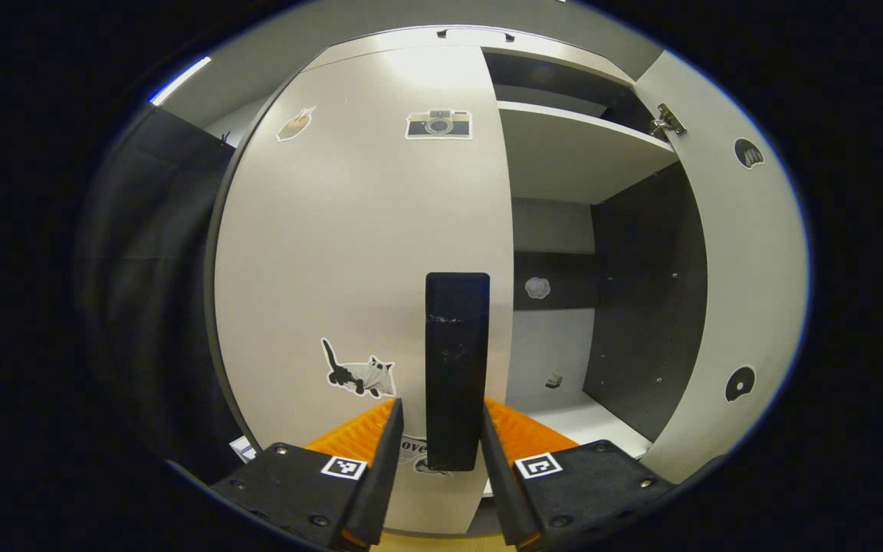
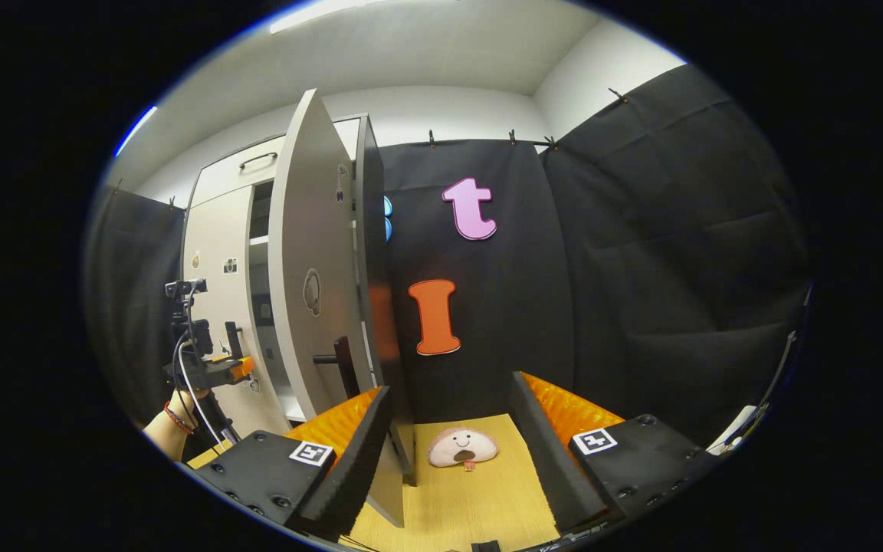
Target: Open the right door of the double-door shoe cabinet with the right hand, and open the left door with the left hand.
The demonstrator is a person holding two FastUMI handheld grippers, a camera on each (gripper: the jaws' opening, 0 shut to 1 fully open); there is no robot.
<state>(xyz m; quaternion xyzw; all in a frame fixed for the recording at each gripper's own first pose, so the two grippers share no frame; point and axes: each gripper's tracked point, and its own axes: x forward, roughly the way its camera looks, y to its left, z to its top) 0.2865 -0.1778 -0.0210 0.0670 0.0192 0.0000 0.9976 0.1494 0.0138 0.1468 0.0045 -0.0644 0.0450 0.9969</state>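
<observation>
In the left gripper view the shoe cabinet's left door (image 1: 349, 253) stands closed, pale with stickers. Its black upright handle (image 1: 457, 360) sits between the fingers of my left gripper (image 1: 441, 406); the right finger is against it and a thin gap remains at the left finger. The right door (image 1: 740, 291) is swung open, baring shelves (image 1: 572, 153). In the right gripper view that open right door (image 2: 311, 291) is seen nearly edge-on with its black handle (image 2: 338, 360). My right gripper (image 2: 449, 418) is open and empty, its left finger beside the door's lower edge.
A pink plush toy (image 2: 462, 447) lies on the wooden floor (image 2: 449, 506) ahead of the right gripper. Black cloth walls close in the right and back. The left gripper (image 2: 211, 368) and the hand (image 2: 169, 425) holding it show far left.
</observation>
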